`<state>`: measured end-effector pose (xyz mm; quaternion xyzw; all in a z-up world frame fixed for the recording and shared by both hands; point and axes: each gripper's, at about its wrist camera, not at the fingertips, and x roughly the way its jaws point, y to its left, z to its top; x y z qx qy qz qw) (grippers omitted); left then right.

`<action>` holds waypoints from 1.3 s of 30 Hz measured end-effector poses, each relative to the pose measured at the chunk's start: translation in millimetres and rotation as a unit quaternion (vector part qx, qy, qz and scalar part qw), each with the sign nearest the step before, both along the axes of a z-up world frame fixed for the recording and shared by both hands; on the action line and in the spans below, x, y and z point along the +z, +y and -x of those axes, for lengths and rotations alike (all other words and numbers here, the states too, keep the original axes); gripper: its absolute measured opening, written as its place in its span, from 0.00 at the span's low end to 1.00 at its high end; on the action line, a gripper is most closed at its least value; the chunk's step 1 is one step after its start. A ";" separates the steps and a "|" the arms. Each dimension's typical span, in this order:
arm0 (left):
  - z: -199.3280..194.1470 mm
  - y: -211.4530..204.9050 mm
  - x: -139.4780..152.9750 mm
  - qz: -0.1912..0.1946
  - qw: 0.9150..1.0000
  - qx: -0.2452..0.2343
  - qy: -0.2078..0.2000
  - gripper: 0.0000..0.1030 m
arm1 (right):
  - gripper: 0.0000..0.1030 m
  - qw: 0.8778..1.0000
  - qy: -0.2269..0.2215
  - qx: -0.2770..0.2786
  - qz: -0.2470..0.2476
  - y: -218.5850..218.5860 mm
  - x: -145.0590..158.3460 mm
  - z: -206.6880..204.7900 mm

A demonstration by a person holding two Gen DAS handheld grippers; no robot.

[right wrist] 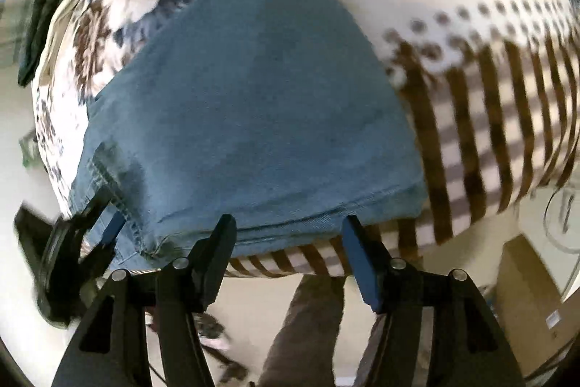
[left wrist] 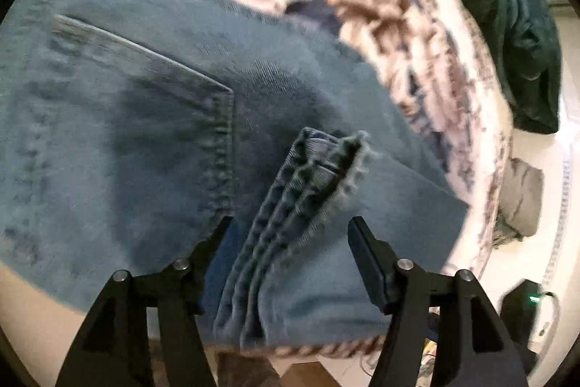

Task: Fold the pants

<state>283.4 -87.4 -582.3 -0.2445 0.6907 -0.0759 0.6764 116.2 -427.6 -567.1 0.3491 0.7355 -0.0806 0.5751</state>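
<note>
Both wrist views are bright, soft daylight washing the pale bedspread (left wrist: 417, 68) almost white near the top. Motion blur smears its brown pattern and stripes (worst at the right of the right view). The jeans (right wrist: 253, 104) look soft and carry faint gripper shadows. Fisheye bending curves every edge inside a dark round border.
</note>
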 end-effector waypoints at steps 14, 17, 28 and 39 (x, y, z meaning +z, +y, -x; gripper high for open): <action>-8.2 -16.3 14.9 -0.045 0.991 -0.073 -0.106 0.07 | 0.97 0.983 -0.041 0.092 0.151 47.4 -10.7 -49.3; -9.0 -10.0 11.8 -0.038 0.994 -0.051 -0.086 0.14 | 0.99 0.978 -0.056 0.115 0.164 63.7 -10.7 -57.7; -0.4 31.7 61.3 -0.056 0.992 0.040 -0.109 0.91 | 0.99 0.957 -0.094 0.154 0.228 106.1 25.2 -59.6; 72.4 182.8 59.5 -0.009 0.953 0.282 -0.105 0.91 | 0.99 0.969 -0.117 0.129 0.173 164.1 34.8 -53.6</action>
